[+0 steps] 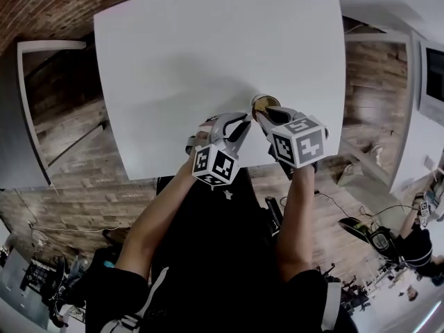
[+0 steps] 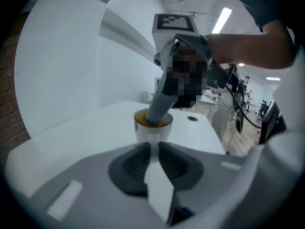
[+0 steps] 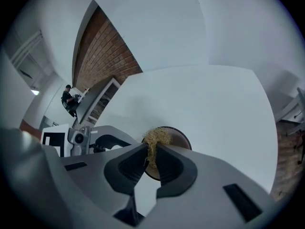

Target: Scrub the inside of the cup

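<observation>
A white cup (image 1: 263,103) with a brown inside stands near the front edge of the white table (image 1: 208,54). My left gripper (image 1: 239,121) is shut on the cup's near side; the left gripper view shows its pads (image 2: 138,163) pinching a white part of the cup (image 2: 151,133). My right gripper (image 1: 268,114) reaches down into the cup's mouth. In the right gripper view, this gripper (image 3: 151,157) is shut on a straw-coloured fibrous scrubber (image 3: 153,144) that dips into the cup's brown inside (image 3: 177,140). The cup's bottom is hidden.
The table's front edge (image 1: 173,172) runs just under both grippers. Wooden floor (image 1: 76,151) and a brick wall (image 3: 102,56) lie beyond. A white frame (image 1: 31,109) stands left of the table. Desks and cables (image 1: 374,234) are at the right.
</observation>
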`<state>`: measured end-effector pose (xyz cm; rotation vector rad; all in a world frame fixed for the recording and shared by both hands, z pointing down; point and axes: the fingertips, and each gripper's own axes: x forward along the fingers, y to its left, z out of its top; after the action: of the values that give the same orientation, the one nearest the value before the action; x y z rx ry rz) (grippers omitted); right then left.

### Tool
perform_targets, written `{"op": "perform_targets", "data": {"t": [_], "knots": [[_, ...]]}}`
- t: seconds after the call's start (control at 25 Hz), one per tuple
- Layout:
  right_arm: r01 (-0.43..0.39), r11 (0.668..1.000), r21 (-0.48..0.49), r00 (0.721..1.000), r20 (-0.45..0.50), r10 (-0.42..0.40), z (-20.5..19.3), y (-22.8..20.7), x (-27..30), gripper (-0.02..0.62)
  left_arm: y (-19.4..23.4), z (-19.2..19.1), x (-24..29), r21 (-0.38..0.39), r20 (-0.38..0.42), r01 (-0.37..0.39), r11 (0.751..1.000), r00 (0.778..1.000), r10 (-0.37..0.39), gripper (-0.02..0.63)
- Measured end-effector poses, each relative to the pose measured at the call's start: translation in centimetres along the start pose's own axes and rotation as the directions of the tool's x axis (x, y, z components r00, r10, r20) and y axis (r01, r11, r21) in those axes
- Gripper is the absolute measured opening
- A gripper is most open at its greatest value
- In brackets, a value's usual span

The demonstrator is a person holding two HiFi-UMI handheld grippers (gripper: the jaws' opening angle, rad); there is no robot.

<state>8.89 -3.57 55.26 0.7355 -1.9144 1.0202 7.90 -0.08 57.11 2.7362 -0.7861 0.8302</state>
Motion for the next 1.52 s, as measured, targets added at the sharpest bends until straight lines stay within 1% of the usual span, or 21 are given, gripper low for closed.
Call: {"op": "perform_targets", "data": {"t": [0.12, 0.32, 0.4, 0.48, 0.6, 0.68, 0.8, 0.92, 1.04, 1.08, 1.16, 1.24, 1.28, 1.4, 1.52], "knots": [[0.037, 0.999, -0.033, 0.997, -0.061, -0.039, -0.4, -0.5, 0.8, 0.041, 0.0, 0.0, 0.0, -0.001, 0.000, -0.001, 1.000, 1.000, 0.001, 0.060], [0.069, 0.994, -0.084, 0.989, -0.125, -0.079, -0.4, -0.5, 1.7, 0.041, 0.1, -0.1, -0.1, 0.005, -0.004, -0.004, 1.000, 1.000, 0.004, 0.060], [0.060, 0.993, -0.099, 0.986, -0.148, -0.074, -0.4, -0.4, 1.8, 0.041, 0.1, -0.1, 0.0, 0.005, -0.007, -0.007, 1.000, 1.000, 0.007, 0.060], [0.034, 0.995, -0.094, 0.987, -0.151, -0.048, -0.5, -0.4, 1.5, 0.041, 0.1, -0.1, 0.1, 0.002, -0.009, -0.011, 1.000, 1.000, 0.011, 0.060], [-0.016, 0.996, -0.084, 0.994, -0.109, 0.007, -0.4, 0.5, 0.5, 0.041, 0.2, -0.2, 0.0, 0.002, -0.014, -0.014, 1.000, 1.000, 0.014, 0.060], [-0.022, 0.994, -0.104, 0.997, -0.080, 0.014, -0.2, 1.1, -0.4, 0.041, 0.3, -0.4, 0.0, 0.004, -0.018, -0.015, 1.000, 1.000, 0.015, 0.060], [-0.011, 0.991, -0.131, 0.999, -0.045, 0.005, 0.0, 2.0, -1.8, 0.041, 0.3, -0.7, 0.0, 0.014, -0.032, -0.024, 1.000, 0.999, 0.024, 0.060], [0.015, 0.992, -0.127, 1.000, 0.006, -0.014, 0.5, 2.6, -3.7, 0.041, 0.4, -0.8, 0.0, 0.012, -0.043, -0.030, 0.999, 0.999, 0.030, 0.060], [0.012, 0.994, -0.110, 0.997, 0.082, -0.003, 1.0, 3.5, -5.8, 0.041, 0.5, -0.9, 0.0, 0.008, -0.051, -0.029, 1.000, 0.998, 0.029, 0.060], [0.025, 0.993, -0.114, 0.993, 0.120, -0.011, 1.2, 3.7, -6.7, 0.041, 0.5, -1.0, 0.0, 0.008, -0.057, -0.030, 1.000, 0.998, 0.031, 0.060], [0.099, 0.983, -0.156, 0.973, 0.220, -0.063, 1.7, 3.9, -8.9, 0.041, 0.5, -1.1, -0.2, 0.018, -0.076, -0.049, 0.999, 0.996, 0.050, 0.060], [0.180, 0.962, -0.205, 0.937, 0.335, -0.104, 2.3, 4.3, -11.2, 0.041, 0.5, -1.2, -0.4, 0.028, -0.093, -0.076, 0.997, 0.993, 0.078, 0.062], [0.206, 0.956, -0.209, 0.914, 0.390, -0.111, 2.4, 4.6, -12.2, 0.041, 0.5, -1.1, -0.6, 0.025, -0.093, -0.083, 0.996, 0.992, 0.085, 0.068], [0.238, 0.959, -0.153, 0.834, 0.538, -0.121, 2.3, 4.9, -14.5, 0.041, 0.5, -0.4, -1.6, 0.008, -0.073, -0.088, 0.996, 0.993, 0.088, 0.071], [0.287, 0.954, -0.083, 0.734, 0.659, -0.164, 2.0, 5.2, -16.9, 0.041, 0.3, 1.0, -3.5, -0.007, -0.037, -0.091, 0.996, 0.995, 0.091, 0.071]]}}
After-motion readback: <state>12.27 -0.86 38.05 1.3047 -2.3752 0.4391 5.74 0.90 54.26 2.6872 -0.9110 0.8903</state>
